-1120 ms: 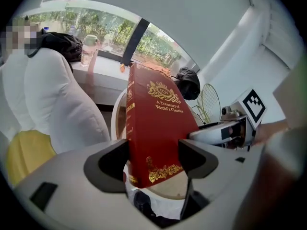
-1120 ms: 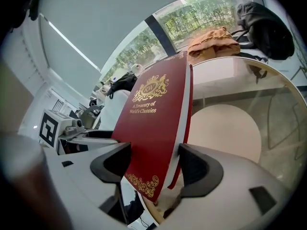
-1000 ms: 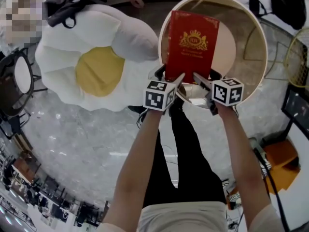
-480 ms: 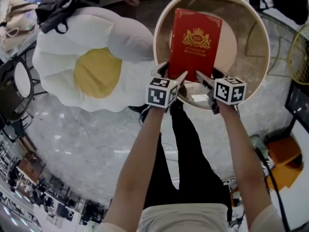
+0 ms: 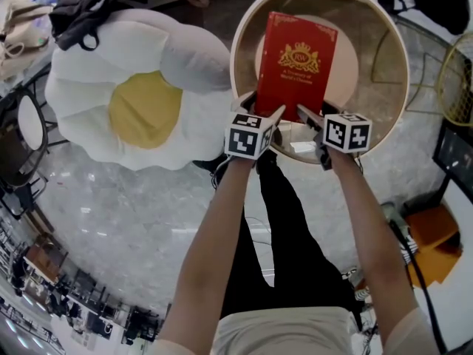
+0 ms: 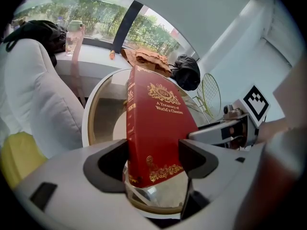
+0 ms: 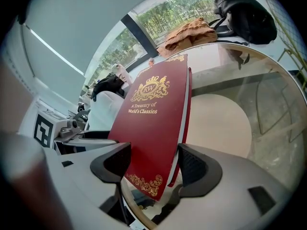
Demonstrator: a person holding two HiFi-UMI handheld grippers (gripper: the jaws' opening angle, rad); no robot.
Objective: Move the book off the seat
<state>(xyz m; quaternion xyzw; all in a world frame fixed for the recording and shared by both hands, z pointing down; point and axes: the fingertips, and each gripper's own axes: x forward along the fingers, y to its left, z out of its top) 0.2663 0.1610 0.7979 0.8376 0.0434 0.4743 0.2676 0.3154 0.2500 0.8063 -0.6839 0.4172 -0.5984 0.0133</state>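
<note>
since a moment ago your two grippers and the book have gone a little way up and away from you, and the round seat now fills more of the head view.

you hold the red book (image 5: pixel 297 61) with both grippers. your left gripper (image 5: pixel 264 109) pinches its low left corner, near the spine. your right gripper (image 5: pixel 314 113) pinches its low right corner, with the cover and pages between the jaws. the book leans up, gold print facing you. its low end is over the near rim of the seat (image 5: pixel 344 65) and the rest hangs over the pale middle pad. you cannot tell if the low edge touches the rim.

the seat has a tall wall all around, so the book sits inside a ring.

a big soft cushion that looks like a fried egg (image 5: pixel 144 106) presses on the left side of the seat. a black bag (image 5: pixel 92 6) lies at the top of that cushion. a small black chair with a white round pad (image 5: pixel 29 124) stands well to the left. a racket (image 5: pixel 454 80) shows at the right edge, near the seat. an orange thing (image 5: pixel 436 242) sits on the floor low on the right, with a black cord beside it. your legs are just under the grippers, close to the near rim.
</note>
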